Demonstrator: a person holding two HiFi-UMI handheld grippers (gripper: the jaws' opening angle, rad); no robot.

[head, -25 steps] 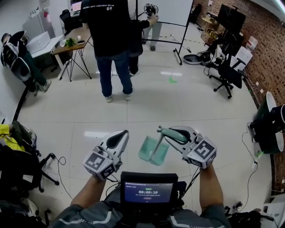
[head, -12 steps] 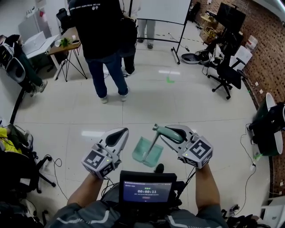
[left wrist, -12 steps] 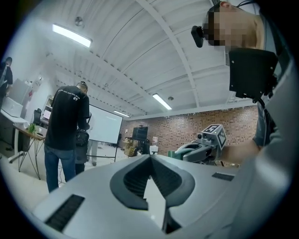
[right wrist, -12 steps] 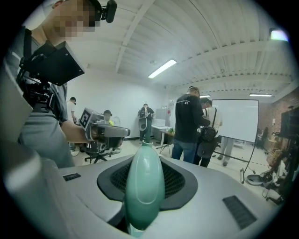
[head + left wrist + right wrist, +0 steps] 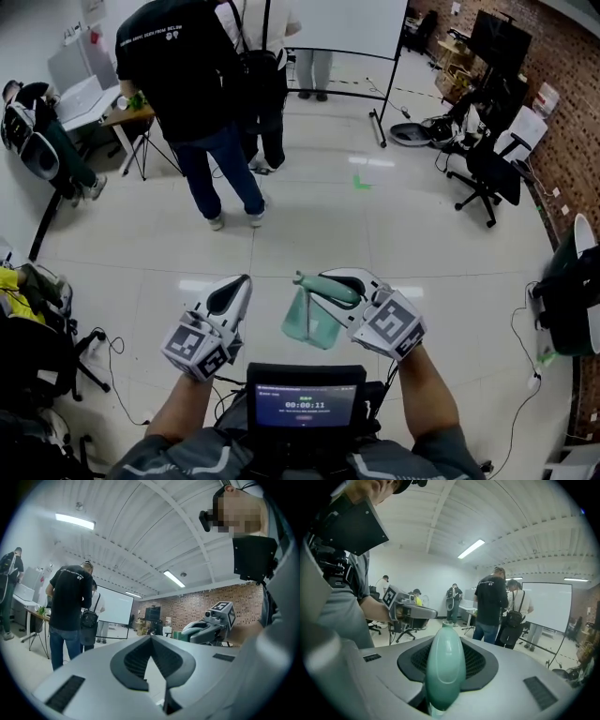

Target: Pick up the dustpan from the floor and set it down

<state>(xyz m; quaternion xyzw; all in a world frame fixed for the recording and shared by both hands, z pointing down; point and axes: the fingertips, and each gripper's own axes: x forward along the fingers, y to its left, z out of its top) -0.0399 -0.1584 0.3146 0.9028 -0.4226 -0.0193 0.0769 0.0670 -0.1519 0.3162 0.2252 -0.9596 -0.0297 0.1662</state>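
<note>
A pale green dustpan hangs above the floor by its long handle [image 5: 319,286], with its pan [image 5: 307,324] dangling below between my two hands. My right gripper [image 5: 328,281] is shut on that handle; in the right gripper view the rounded green handle [image 5: 445,665] fills the space between the jaws of the right gripper [image 5: 445,641]. My left gripper [image 5: 240,280] is held level to the left of the dustpan, apart from it. In the left gripper view the left gripper [image 5: 151,637] has its pads together with nothing between them.
Two people [image 5: 192,89] stand ahead on the tiled floor, near a whiteboard on a stand [image 5: 349,26]. A small table [image 5: 131,112] is at the far left and an office chair [image 5: 492,173] at the right. A black bin [image 5: 567,281] sits by the right wall. A screen [image 5: 305,403] hangs at my chest.
Both hands and the camera have moved across the room with the dustpan still held in the right gripper. The standing people now appear further left. Neither grip has changed.
</note>
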